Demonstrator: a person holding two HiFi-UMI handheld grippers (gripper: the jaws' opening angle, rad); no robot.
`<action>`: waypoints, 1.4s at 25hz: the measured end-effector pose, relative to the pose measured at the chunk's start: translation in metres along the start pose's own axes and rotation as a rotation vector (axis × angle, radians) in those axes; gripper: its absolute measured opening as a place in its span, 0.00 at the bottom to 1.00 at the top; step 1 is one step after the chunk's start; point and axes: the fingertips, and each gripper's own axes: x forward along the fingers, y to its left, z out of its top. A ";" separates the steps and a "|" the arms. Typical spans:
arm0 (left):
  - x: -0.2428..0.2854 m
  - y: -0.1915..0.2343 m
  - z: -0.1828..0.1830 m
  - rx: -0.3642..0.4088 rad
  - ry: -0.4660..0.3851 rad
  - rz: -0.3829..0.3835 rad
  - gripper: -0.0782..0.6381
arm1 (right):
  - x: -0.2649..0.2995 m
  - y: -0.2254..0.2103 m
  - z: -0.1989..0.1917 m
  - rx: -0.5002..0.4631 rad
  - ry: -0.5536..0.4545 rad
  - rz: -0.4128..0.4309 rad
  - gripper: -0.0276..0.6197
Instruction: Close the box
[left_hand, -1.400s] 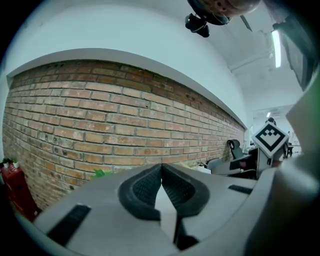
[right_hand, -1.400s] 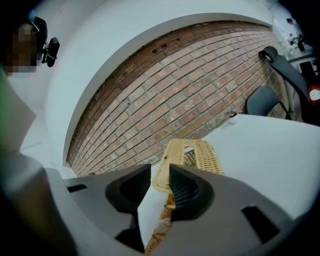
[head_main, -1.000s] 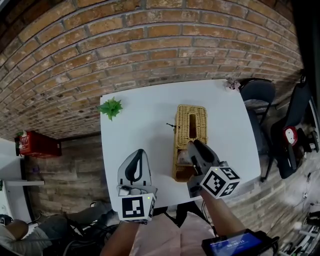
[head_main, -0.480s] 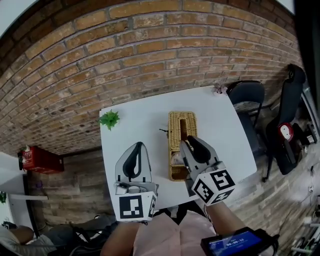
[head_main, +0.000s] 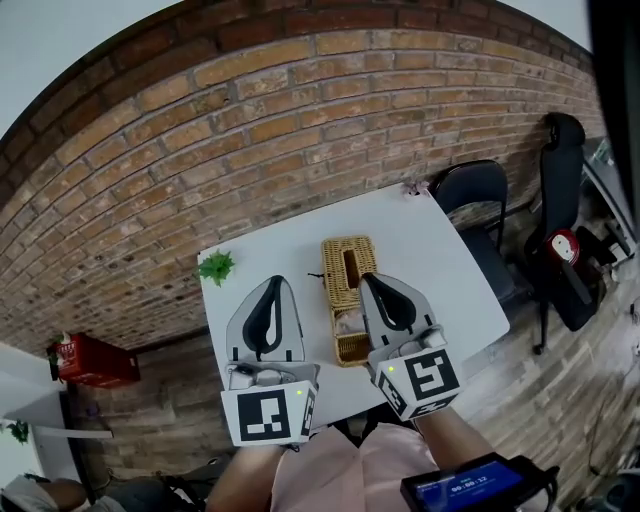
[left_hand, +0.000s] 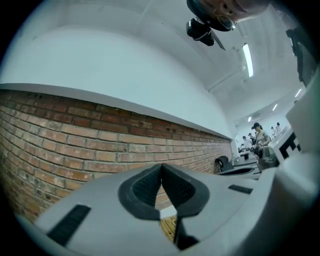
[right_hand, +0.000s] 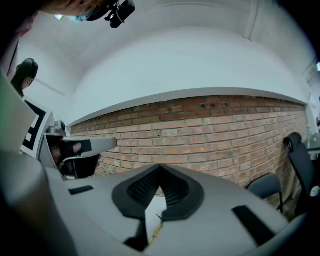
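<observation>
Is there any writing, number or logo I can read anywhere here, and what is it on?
No text reads clearly.
Digits on the blue screen, bottom of head view: too small to read.
Markers on the left cube and right cube: black-and-white square patterns, no words.

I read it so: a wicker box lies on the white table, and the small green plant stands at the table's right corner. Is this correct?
Not quite: the head view shows the small green plant at the left corner of the white table. The wicker box does lie on it.
</observation>
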 end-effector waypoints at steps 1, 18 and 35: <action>-0.001 -0.002 0.002 0.006 -0.003 -0.007 0.12 | -0.002 0.000 0.003 -0.007 -0.006 -0.001 0.04; 0.001 -0.021 0.005 0.019 -0.022 -0.067 0.12 | -0.010 0.001 0.014 -0.051 -0.021 -0.007 0.04; 0.007 -0.018 -0.002 -0.015 -0.004 -0.066 0.12 | -0.001 0.005 0.005 -0.074 0.004 -0.003 0.04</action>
